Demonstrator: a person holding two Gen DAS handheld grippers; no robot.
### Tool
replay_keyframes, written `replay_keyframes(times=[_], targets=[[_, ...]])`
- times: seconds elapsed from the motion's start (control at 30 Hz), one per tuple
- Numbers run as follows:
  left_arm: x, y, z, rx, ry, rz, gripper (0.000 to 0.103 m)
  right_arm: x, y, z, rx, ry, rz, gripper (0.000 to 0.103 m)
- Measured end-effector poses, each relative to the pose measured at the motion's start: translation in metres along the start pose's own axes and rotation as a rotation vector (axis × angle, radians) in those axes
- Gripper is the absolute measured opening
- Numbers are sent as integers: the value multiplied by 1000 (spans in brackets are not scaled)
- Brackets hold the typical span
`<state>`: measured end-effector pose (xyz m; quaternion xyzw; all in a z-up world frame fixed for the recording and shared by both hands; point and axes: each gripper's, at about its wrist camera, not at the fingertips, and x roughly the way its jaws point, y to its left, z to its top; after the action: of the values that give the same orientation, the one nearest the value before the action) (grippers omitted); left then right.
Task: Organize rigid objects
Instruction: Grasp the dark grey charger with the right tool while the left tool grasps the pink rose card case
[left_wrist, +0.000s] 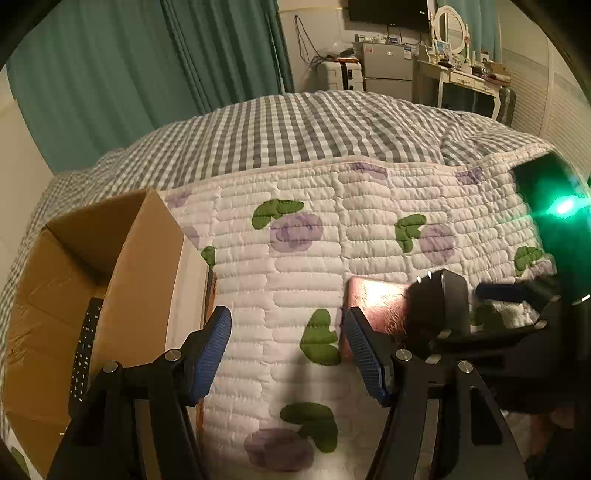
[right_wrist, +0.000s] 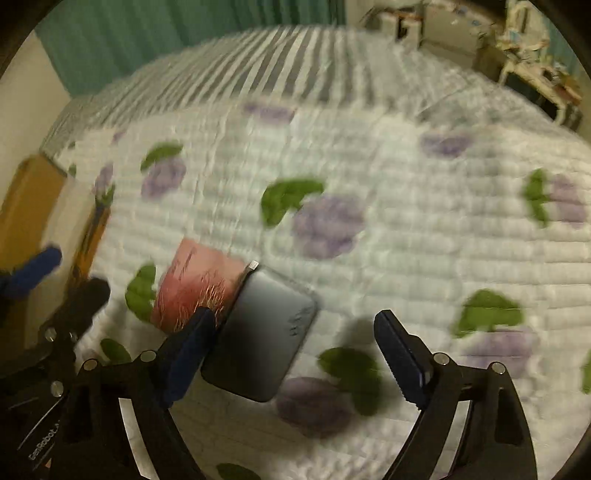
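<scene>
A dark grey power bank (right_wrist: 260, 338) lies on the floral quilt, partly over a pink booklet (right_wrist: 195, 282). My right gripper (right_wrist: 295, 354) is open, its left finger touching the power bank's left edge; the view is blurred. In the left wrist view the pink booklet (left_wrist: 376, 306) lies right of my open, empty left gripper (left_wrist: 286, 350), with the power bank (left_wrist: 441, 299) and the right gripper (left_wrist: 480, 317) beyond it. A black remote control (left_wrist: 85, 354) lies inside the open cardboard box (left_wrist: 147, 258) on the left.
The white quilt with purple flowers (left_wrist: 295, 229) covers the bed over a grey checked sheet (left_wrist: 295, 125). Green curtains (left_wrist: 147, 74) hang behind. A small fridge (left_wrist: 388, 70) and a dressing table (left_wrist: 465, 77) stand at the far wall. The box shows at the right wrist view's left edge (right_wrist: 29, 206).
</scene>
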<state>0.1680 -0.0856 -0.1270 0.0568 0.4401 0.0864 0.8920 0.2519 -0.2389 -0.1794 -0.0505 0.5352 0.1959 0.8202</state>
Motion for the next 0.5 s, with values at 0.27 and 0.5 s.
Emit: replay_keyframes(times=[0.27, 0.5], targets=[[13, -11, -3, 1, 43, -44, 67, -13, -8, -11, -13, -33, 91, 52], [34, -47, -10, 83, 72, -147, 67, -54, -30, -15, -24, -171, -161, 45]])
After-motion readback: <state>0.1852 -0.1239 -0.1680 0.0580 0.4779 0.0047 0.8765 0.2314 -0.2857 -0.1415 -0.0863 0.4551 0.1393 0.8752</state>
